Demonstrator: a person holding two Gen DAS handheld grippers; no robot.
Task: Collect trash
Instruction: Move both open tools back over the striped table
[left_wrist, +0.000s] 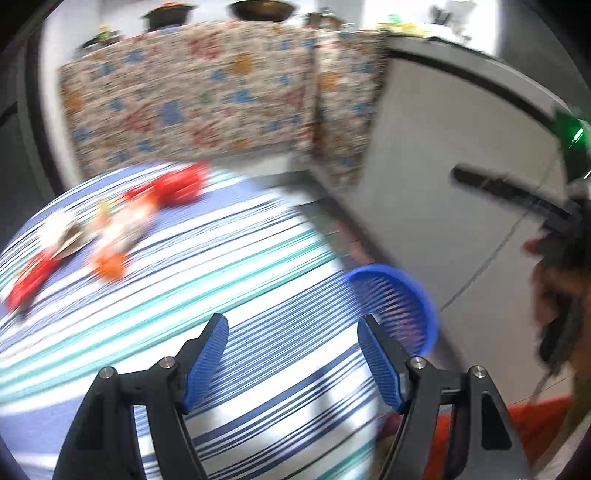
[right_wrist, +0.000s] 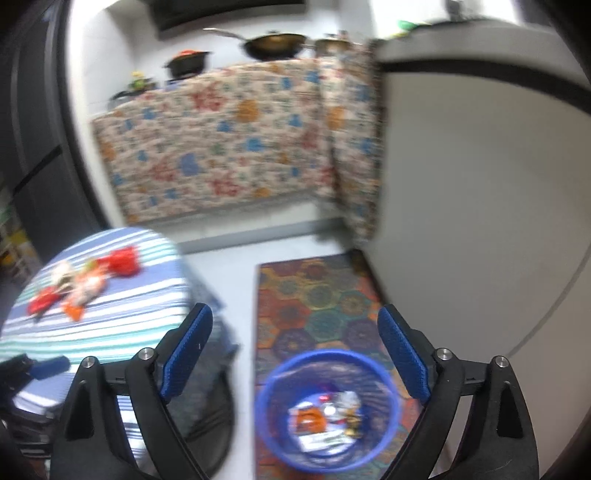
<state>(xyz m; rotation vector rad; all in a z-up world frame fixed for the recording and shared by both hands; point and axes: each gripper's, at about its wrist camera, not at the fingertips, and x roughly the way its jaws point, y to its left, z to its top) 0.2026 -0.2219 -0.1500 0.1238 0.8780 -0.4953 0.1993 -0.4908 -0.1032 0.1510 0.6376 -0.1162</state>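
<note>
Several wrappers, red, orange and white (left_wrist: 110, 229), lie in a blurred cluster on the far left of the striped tablecloth (left_wrist: 229, 280); in the right wrist view the wrappers (right_wrist: 85, 284) lie on the table at left. A blue basket (right_wrist: 327, 410) stands on the floor mat and holds several wrappers (right_wrist: 325, 417). In the left wrist view only the basket's rim (left_wrist: 406, 295) shows past the table edge. My left gripper (left_wrist: 293, 328) hangs open over the cloth, nothing between its blue pads. My right gripper (right_wrist: 295, 321) is open above the basket, empty. The right gripper (left_wrist: 517, 195) also appears at far right.
A colourful hexagon-patterned mat (right_wrist: 314, 302) lies on the grey floor. A floral curtain (left_wrist: 207, 96) covers the counter front, with a wok (right_wrist: 273, 44) and pots on top. A white cabinet wall (right_wrist: 480, 221) stands right. A person's hand (left_wrist: 557, 280) holds the right gripper.
</note>
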